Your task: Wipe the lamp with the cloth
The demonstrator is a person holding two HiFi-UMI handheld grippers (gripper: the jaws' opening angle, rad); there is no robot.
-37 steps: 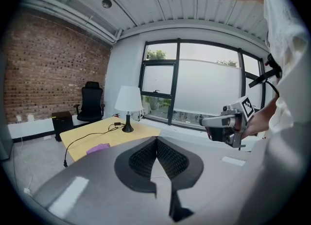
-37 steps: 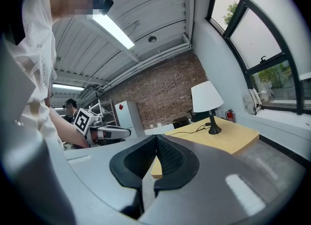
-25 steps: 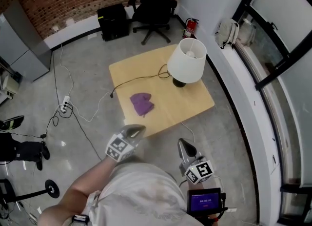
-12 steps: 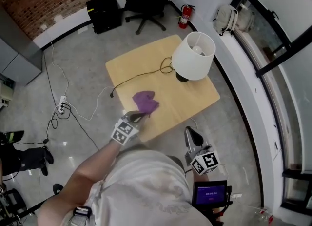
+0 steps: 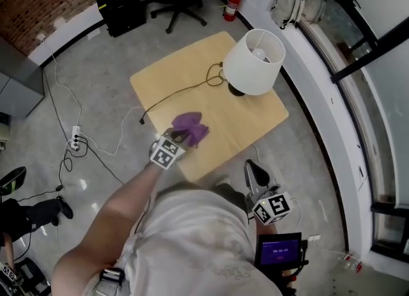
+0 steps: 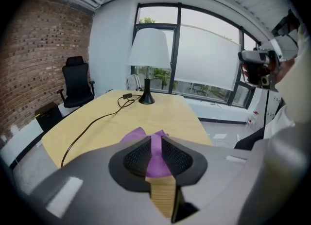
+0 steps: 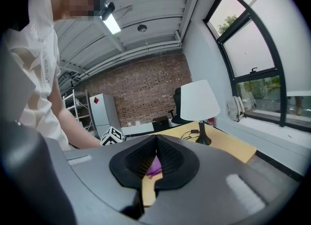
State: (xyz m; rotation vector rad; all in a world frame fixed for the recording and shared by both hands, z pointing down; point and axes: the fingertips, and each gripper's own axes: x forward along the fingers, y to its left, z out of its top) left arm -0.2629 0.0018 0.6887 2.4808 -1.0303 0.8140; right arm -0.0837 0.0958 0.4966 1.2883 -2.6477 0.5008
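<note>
The left hand-held gripper [image 5: 178, 139] reaches out over the near edge of the pale wooden bench [image 5: 192, 74]. Its tips are at the near side of the crumpled purple cloth [image 5: 190, 127]. In the left gripper view its jaws stand a narrow slot apart, and the slot is filled with purple. The cloth therefore lies straight ahead of the jaws and at least partly between them. Whether the pads already bear on the fabric cannot be made out, and nothing looks lifted.

The cloth rests flat on the bench as a small bunched heap with no clear long axis. It sits towards the near left part of the top, well apart from the lamp.

Farther right and farther away, near the far right corner of the bench, stands the white-shaded table lamp with a dark base [image 5: 255, 63]. Its black cord [image 5: 179, 96] trails off leftwards across the top. From the left hand-held gripper, the lamp lies ahead and a little left of the line along the jaws.

The right hand-held gripper [image 5: 254, 169] hangs low off the near right edge of the bench. Its jaws meet at the tips and hold nothing. It is well apart from the cloth, so the left one is clearly the nearer for the pick-up.
</note>
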